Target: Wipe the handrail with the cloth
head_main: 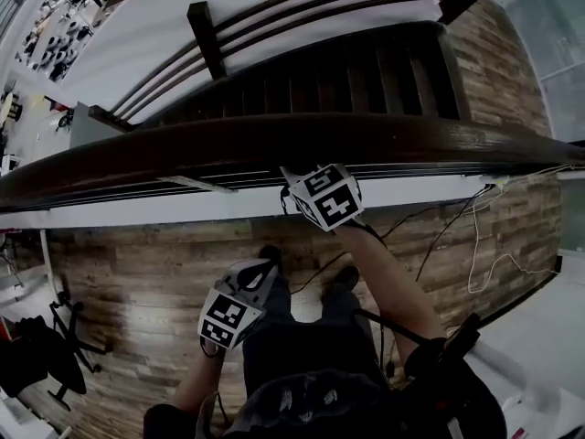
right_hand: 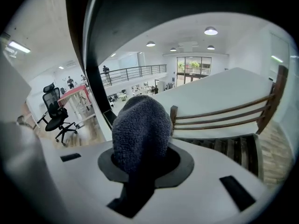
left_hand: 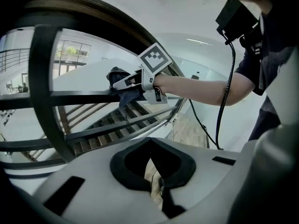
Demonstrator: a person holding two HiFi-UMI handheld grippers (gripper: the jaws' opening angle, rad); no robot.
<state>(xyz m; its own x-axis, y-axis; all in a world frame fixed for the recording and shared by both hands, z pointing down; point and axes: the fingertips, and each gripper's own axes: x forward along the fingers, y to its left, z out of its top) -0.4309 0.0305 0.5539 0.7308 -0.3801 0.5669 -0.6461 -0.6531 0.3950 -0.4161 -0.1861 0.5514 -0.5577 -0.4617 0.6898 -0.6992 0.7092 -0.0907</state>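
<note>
The dark wooden handrail (head_main: 411,135) curves across the head view from left to right. My right gripper (head_main: 287,174) reaches up to its near side, shut on a dark grey cloth. In the right gripper view the cloth (right_hand: 140,134) bulges out between the jaws, close under the dark rail (right_hand: 140,8). The left gripper view shows the right gripper (left_hand: 122,84) from the side, holding the cloth (left_hand: 122,91) against the rail (left_hand: 135,29). My left gripper (head_main: 260,269) hangs lower over the floor, away from the rail, its jaws together with nothing in them.
Dark stair treads (head_main: 366,71) descend beyond the rail, with a second railing (head_main: 274,16) on the far side. A white ledge (head_main: 183,204) runs under the handrail. Cables (head_main: 484,245) trail over the wooden floor at right. A black office chair (head_main: 55,346) stands at lower left.
</note>
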